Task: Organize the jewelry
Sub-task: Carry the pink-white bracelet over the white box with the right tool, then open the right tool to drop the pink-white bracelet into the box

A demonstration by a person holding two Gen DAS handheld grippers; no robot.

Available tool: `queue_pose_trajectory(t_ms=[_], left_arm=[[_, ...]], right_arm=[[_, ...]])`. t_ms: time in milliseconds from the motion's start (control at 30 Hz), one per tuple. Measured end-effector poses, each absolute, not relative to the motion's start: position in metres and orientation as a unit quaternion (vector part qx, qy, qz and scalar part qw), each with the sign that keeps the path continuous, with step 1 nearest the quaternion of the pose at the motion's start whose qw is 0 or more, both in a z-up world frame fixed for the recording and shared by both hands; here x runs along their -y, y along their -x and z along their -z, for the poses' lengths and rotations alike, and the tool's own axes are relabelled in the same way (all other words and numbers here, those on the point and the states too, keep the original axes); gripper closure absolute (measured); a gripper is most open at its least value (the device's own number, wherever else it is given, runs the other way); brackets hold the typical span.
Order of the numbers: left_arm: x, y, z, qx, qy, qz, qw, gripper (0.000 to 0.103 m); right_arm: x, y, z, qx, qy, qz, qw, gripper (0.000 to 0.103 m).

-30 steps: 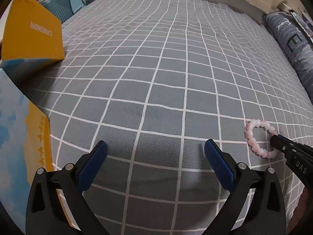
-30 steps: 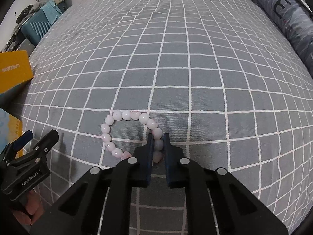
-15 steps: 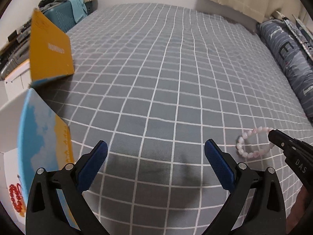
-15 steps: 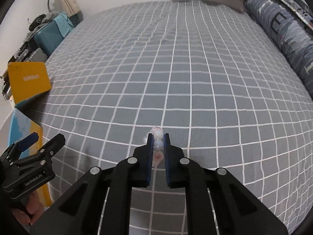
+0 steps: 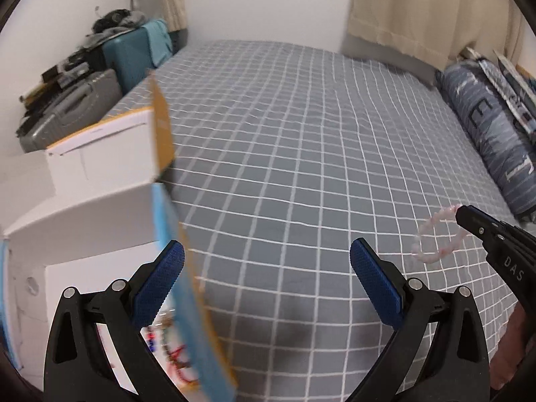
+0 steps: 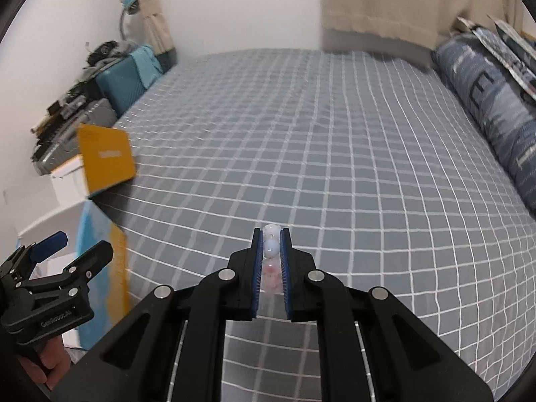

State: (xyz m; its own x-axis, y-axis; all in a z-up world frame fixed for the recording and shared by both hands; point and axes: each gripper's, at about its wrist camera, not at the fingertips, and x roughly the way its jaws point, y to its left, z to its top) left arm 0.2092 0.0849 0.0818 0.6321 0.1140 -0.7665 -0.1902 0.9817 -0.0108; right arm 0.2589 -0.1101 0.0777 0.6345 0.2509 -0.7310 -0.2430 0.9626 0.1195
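My right gripper (image 6: 270,239) is shut on a pink bead bracelet (image 6: 270,247) and holds it up above the grey checked bed (image 6: 335,154). In the left wrist view the bracelet (image 5: 435,238) hangs as a loop from the right gripper's tip (image 5: 464,216) at the right edge. My left gripper (image 5: 266,261) is open and empty, over the bed's left edge beside a white box with a blue and yellow flap (image 5: 174,234). The left gripper also shows in the right wrist view (image 6: 72,246) at the lower left.
A second white box with an orange flap (image 6: 105,160) stands further back on the left. Suitcases (image 5: 97,77) and clutter lie beyond it by the wall. A blue patterned pillow (image 5: 492,127) lies along the bed's right side. Curtains (image 5: 418,10) hang behind.
The right gripper has lifted the bracelet off the bed. Both grippers have risen and tilted up, so the room's far wall now shows. The left gripper moved nearer the white box.
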Motion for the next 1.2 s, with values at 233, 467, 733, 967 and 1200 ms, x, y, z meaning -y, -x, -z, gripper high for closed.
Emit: queue_pose_trajectory(t_ms=[233,467,733,967,1200], left_arm=[[-0.144,-0.167,-0.121,-0.401,0.059,-0.13,0.905,0.006],[-0.212,-0.13,-0.139,-0.39,0.084,-0.177,0.9,0.006],[-0.272,-0.089,-0.125,-0.405,0.086,-0.214,0.885,0.006],[-0.315,-0.066,-0.098,-0.421,0.107,-0.232,0.871,0.006],[-0.339,-0.055,-0.072,-0.438,0.122,-0.242,0.857,0.006]], right_arm=[[0.051,-0.231,-0.12,-0.37,0.015,-0.183,0.911,0.093],[-0.022,-0.2,-0.145,-0.344,0.037,-0.247,0.905,0.093],[-0.103,-0.169,-0.138,-0.341,0.075,-0.307,0.885,0.093],[-0.164,-0.159,-0.099,-0.368,0.106,-0.333,0.862,0.093],[-0.197,-0.168,-0.046,-0.419,0.132,-0.33,0.835,0.093]])
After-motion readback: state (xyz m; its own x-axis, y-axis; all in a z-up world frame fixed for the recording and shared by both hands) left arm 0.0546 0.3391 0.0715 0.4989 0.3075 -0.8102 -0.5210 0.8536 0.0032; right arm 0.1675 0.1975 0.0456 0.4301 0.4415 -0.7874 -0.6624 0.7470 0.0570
